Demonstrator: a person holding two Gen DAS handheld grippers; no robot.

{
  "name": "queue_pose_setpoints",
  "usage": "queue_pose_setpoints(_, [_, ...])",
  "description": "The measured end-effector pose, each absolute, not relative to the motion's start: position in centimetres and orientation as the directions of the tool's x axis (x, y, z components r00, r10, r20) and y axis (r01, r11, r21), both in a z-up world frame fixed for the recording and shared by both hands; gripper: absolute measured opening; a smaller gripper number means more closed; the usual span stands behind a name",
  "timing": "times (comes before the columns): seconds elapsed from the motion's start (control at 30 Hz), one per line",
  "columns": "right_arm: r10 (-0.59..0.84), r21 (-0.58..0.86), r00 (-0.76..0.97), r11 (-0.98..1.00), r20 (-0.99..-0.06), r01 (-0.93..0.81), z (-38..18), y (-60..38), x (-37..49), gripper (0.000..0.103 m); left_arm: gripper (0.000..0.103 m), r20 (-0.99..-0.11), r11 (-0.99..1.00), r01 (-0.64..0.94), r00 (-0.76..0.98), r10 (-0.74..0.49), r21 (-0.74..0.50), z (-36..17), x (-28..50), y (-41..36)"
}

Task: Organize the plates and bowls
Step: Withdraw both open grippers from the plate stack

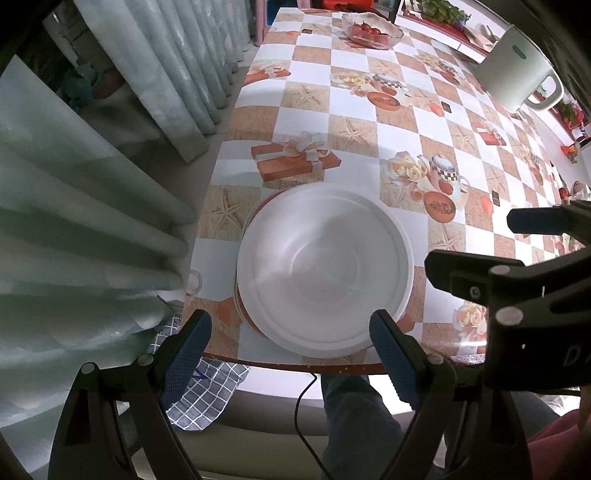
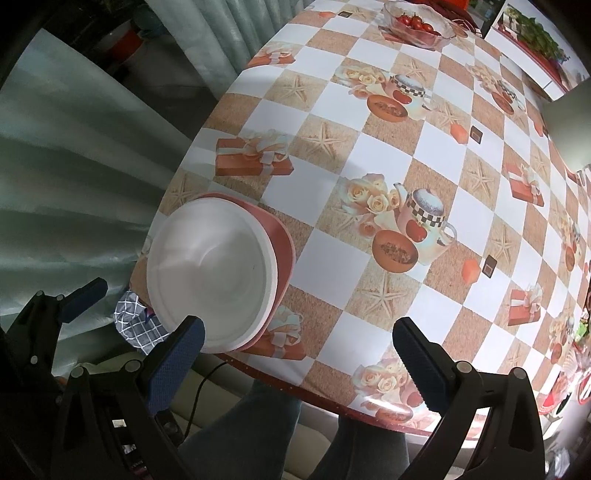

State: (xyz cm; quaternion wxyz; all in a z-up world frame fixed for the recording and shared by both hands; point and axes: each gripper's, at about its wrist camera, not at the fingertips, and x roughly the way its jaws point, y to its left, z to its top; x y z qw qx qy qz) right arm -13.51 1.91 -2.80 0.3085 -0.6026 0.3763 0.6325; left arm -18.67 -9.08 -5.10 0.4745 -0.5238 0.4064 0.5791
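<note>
glass bowl of tomatoes (image 1: pixel 371 30) sitting at far end of checkered tablecloth (image 1: pixel 354 122) | white kettle (image 1: pixel 517 75) standing at its right | curtains (image 1: pixel 74 206) hanging left

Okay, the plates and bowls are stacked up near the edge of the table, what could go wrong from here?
1. The white bowl sits off-center on the pink plates, close to the table edge; a nudge might slide the stack off.
2. The left tongs stand open around the bowl's near rim; closing there could tip the light bowl rather than lift it.
3. The right tongs hang close beside the left; the two might collide.
</note>
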Motion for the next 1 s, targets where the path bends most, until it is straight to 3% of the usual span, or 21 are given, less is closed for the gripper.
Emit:
queue_pose_setpoints(0.83, [-0.091, 0.128, -0.094, -0.521, -0.991, -0.844, -3.7, 2.6, -13.2, 0.103, 0.09, -0.996, -0.177, -0.984, -0.032, 0.088, 0.016, -5.3, -18.0, -7.6])
queue_pose_setpoints(1.0, [-0.101, 0.148, -0.111, -0.513, -0.989, -0.846, -4.0, 2.7, -13.0, 0.103, 0.09, -0.991, -0.191, -0.982, -0.021, 0.131, -0.004, -4.7, -18.1, -7.3])
